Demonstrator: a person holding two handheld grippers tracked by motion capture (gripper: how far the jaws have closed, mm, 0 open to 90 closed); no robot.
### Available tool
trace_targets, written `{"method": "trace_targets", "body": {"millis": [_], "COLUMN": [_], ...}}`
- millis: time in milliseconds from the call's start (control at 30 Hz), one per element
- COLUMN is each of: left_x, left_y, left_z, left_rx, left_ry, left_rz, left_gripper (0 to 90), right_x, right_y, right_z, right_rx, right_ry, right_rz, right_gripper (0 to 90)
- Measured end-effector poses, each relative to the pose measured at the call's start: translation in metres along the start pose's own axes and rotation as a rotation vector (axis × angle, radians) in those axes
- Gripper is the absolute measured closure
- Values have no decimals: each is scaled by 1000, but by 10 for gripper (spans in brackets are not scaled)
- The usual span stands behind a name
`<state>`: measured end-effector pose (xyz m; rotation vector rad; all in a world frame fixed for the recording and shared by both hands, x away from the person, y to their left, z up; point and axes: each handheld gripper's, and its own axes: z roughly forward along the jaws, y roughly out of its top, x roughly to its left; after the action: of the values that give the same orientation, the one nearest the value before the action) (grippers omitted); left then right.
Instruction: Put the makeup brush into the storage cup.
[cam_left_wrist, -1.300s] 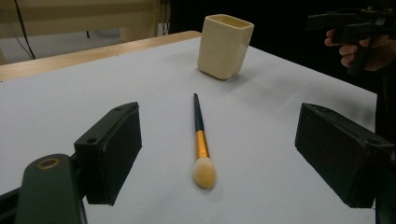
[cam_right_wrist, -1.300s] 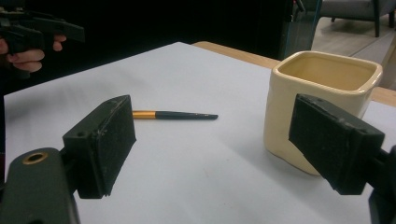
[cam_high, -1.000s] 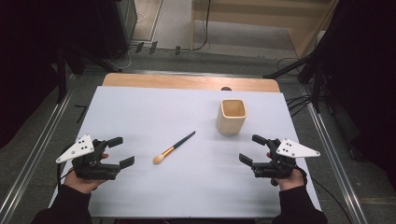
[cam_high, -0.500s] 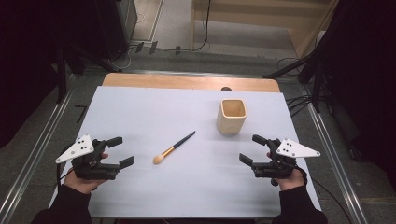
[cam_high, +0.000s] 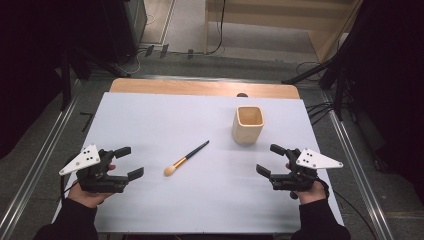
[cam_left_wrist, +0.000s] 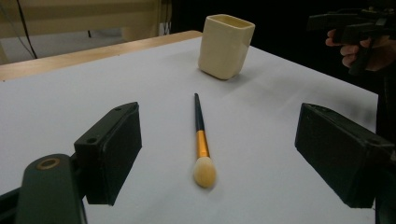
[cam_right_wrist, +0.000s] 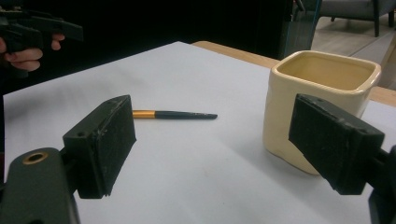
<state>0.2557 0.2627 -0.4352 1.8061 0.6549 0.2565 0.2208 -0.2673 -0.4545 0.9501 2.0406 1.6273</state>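
Note:
A makeup brush (cam_high: 186, 158) with a dark handle, gold ferrule and pale tip lies flat mid-table, tip toward the near left; it also lies ahead of the jaws as the brush (cam_left_wrist: 201, 140) and, handle showing, the brush (cam_right_wrist: 173, 114). A cream square cup (cam_high: 247, 124) stands upright to its right, seen too as the cup (cam_left_wrist: 225, 45) and the cup (cam_right_wrist: 316, 101). My left gripper (cam_high: 129, 161) rests open at the near left, left of the brush. My right gripper (cam_high: 271, 159) is open at the near right, just below the cup. Both hold nothing.
The white table top (cam_high: 165, 117) ends in a wooden strip (cam_high: 200, 88) at the far edge. Metal rails (cam_high: 357, 170) run along both sides, with cables (cam_high: 320, 111) on the floor at the right. Open surface lies around the brush and cup.

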Motion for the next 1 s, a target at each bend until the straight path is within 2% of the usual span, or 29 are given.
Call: {"method": "trace_targets", "body": {"millis": [800, 867, 1000], "left_x": [-1, -2, -4], "left_y": [2, 6, 9], "left_z": [5, 9, 13], "left_rx": [3, -26, -33], "left_ry": [5, -8, -11], "left_rz": [6, -1, 9], "left_gripper": [156, 160, 159], "right_x": [0, 0, 0], "right_y": [0, 0, 0], "right_z": [0, 0, 0], "right_rx": [2, 1, 0], "right_ry": [0, -1, -1], "right_rz": [0, 0, -3], "right_gripper": [154, 155, 155]}}
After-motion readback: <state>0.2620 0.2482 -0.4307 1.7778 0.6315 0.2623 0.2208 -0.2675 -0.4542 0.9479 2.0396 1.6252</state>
